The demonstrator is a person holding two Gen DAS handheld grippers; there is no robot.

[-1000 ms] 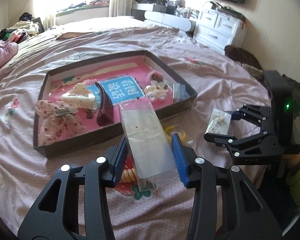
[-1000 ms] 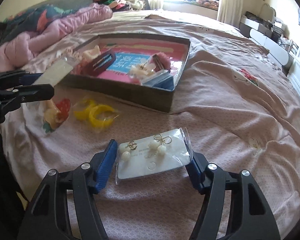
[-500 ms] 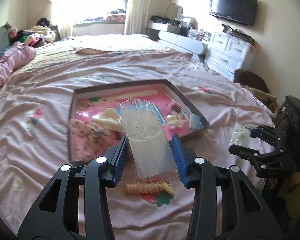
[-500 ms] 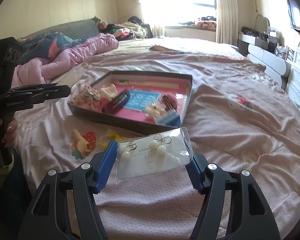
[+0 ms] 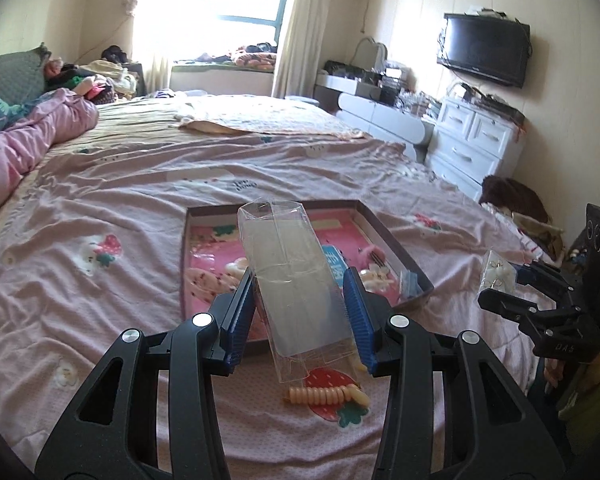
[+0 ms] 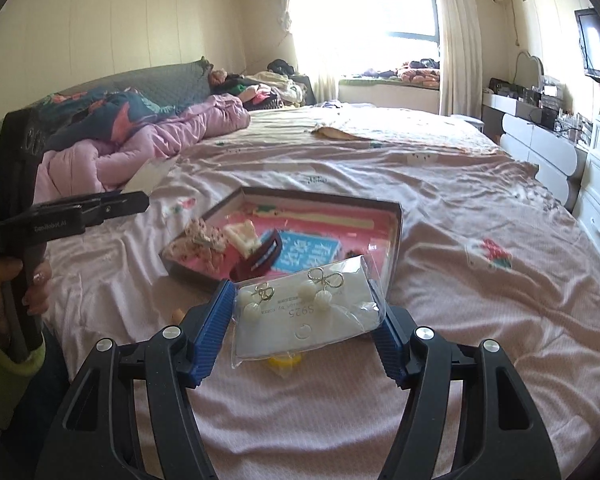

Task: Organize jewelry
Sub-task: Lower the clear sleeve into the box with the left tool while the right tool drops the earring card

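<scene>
My left gripper [image 5: 300, 316] is shut on a clear plastic sleeve [image 5: 296, 284] and holds it up above the bed. My right gripper [image 6: 304, 332] is shut on a clear bag with a white card of pearl earrings [image 6: 306, 312], also lifted; it shows at the right of the left wrist view [image 5: 498, 276]. A dark shallow box [image 5: 374, 224] with a pink floor lies on the bed and holds hair clips and small jewelry; it shows in the right wrist view too [image 6: 396, 224]. A beige spiral hair tie [image 5: 324, 394] lies on the sheet under my left gripper.
A pink sheet [image 5: 120, 208] covers the bed. A pink quilt [image 6: 148, 144] is piled at the far left. White drawers [image 5: 472, 140] stand along the right wall. A yellow item [image 6: 286, 360] peeks out under the earring bag.
Both grippers have risen and tilted up with their items still held. The box now appears lower and farther off, and more of the room shows.
</scene>
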